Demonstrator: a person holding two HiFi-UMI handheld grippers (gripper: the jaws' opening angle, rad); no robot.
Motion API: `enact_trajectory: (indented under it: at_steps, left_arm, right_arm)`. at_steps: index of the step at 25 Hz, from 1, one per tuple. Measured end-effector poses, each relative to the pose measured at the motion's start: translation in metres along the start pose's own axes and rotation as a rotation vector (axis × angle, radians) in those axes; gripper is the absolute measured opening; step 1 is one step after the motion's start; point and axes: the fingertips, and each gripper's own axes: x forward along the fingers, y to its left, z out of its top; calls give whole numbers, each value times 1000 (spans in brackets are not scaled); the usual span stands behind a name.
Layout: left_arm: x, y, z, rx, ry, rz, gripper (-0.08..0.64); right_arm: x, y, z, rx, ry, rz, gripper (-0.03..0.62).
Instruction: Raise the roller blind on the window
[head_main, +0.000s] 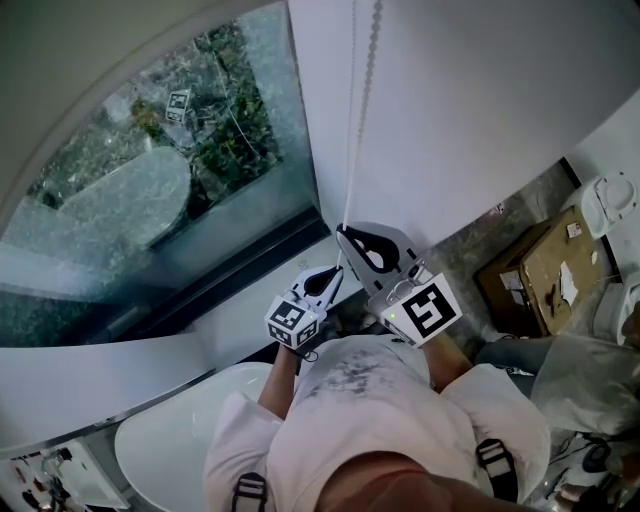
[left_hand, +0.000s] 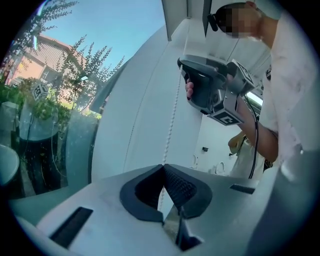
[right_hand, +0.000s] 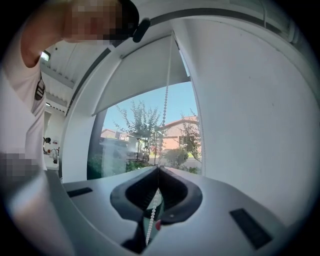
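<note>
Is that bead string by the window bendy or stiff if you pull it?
Probably floppy: the bead chain hangs as a thin string of tiny beads. Likely light. Round beads might slip, though the right tongs are shut on it.

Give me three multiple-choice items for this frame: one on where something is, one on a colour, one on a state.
1. Which gripper holds the bead chain higher up?
A. the left one
B. the right one
C. both level

2. What colour is the chain?
A. black
B. red
C. white

3. How do the right gripper's jaws stand?
A. wide apart, empty
B. shut on the chain
C. half open, empty

Answers:
1 B: the left gripper looks up the chain at the right one above it.
2 C: white beads show in both gripper views.
3 B: the tips meet with the beads running between them.
</note>
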Motion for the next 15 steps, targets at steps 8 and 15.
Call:
enact_trajectory:
  at_steps: [8,15]
  left_arm:
    - [-1,7,-33,-23,52,11,6]
    - [0,10,-63,-32,116,12,6]
  right_arm:
    - [-2,7,-34,28,36,17,61]
    - [-1,14,-58,13,43,22,61]
